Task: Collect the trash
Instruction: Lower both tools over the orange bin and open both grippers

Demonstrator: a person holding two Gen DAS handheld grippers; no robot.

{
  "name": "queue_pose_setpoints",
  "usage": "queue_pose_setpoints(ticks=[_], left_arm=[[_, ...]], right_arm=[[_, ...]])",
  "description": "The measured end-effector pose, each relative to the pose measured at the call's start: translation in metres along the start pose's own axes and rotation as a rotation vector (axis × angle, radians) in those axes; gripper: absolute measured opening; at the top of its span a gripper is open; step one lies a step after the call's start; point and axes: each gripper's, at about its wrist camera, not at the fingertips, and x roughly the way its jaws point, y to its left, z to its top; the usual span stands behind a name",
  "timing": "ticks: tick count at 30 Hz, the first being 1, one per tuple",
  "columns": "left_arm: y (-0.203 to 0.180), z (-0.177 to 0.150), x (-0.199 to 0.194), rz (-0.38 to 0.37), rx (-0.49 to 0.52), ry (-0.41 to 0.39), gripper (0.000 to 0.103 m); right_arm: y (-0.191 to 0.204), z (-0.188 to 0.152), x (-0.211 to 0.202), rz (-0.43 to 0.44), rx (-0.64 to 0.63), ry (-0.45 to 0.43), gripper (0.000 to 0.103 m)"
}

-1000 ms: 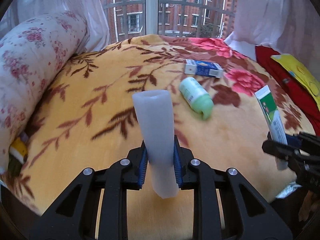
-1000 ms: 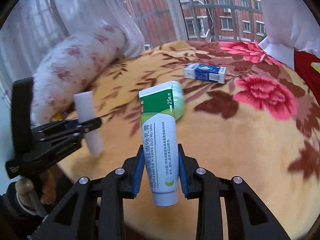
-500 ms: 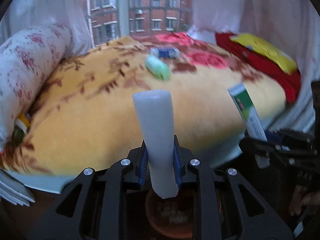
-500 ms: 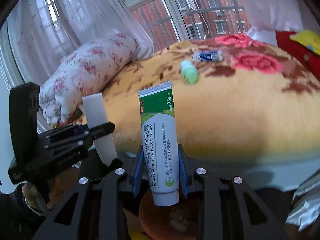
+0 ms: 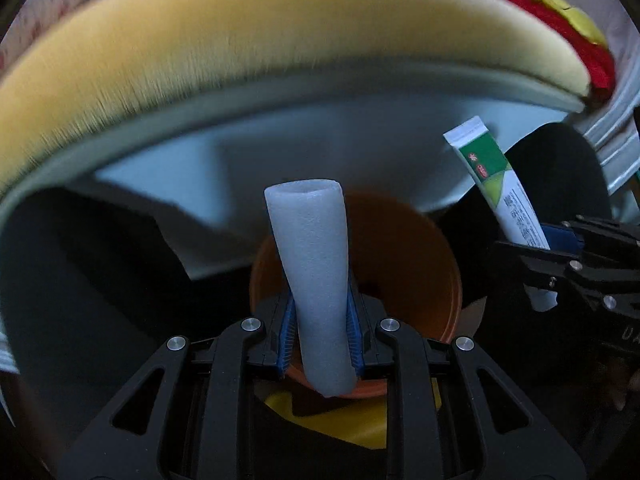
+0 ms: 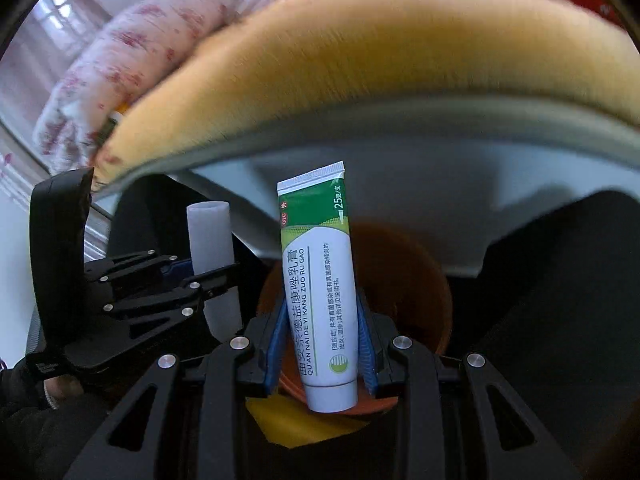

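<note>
Your left gripper point(image 5: 322, 334) is clamping a soft, pale foam tube point(image 5: 316, 280) between its blue pads, the tube standing upright above a round orange bin point(image 5: 420, 264). Your right gripper point(image 6: 322, 344) is pinching a smooth green-and-white ointment tube point(image 6: 320, 276) upright over the same bin. Just beyond, a fuzzy yellow blanket point(image 5: 280, 40) is draping over the bed's pale edge, blurred.
</note>
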Motion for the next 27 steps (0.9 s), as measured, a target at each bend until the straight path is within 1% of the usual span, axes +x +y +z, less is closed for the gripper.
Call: queue_pose_setpoints(ticks=[2,7,15,17,18,19,20,21,23,27], left_arm=[[0.004,0.000,0.006,-0.012,-0.019,0.026,0.021],[0.006,0.000,0.010,-0.012,-0.025,0.037,0.021],[0.006,-0.006,0.013,-0.003,-0.026,0.043,0.021],[0.005,-0.005,0.015,-0.001,-0.024,0.049,0.023],[0.003,-0.002,0.019,-0.001,-0.021,0.054,0.028],[0.002,-0.002,0.021,0.015,-0.017,0.062,0.033],[0.001,0.001,0.021,0.029,-0.015,0.066,0.054],[0.001,0.001,0.021,0.039,-0.015,0.060,0.070],[0.000,0.001,0.019,0.041,-0.013,0.047,0.071],[-0.001,0.000,0.021,0.042,-0.016,0.053,0.071]], right_arm=[[-0.002,0.000,0.009,0.005,0.011,0.033,0.031],[-0.003,0.000,0.018,0.008,0.019,0.068,0.031],[0.001,-0.001,0.019,-0.001,0.014,0.075,0.031],[0.001,-0.001,0.020,-0.005,0.016,0.079,0.034],[0.001,0.000,0.021,-0.012,0.018,0.085,0.040],[0.000,0.000,0.022,-0.015,0.022,0.091,0.061],[0.001,0.001,0.024,-0.015,0.024,0.090,0.063],[0.001,0.001,0.023,-0.015,0.021,0.088,0.063],[0.003,0.001,0.023,-0.021,0.013,0.084,0.063],[0.000,0.000,0.021,-0.019,0.024,0.081,0.063]])
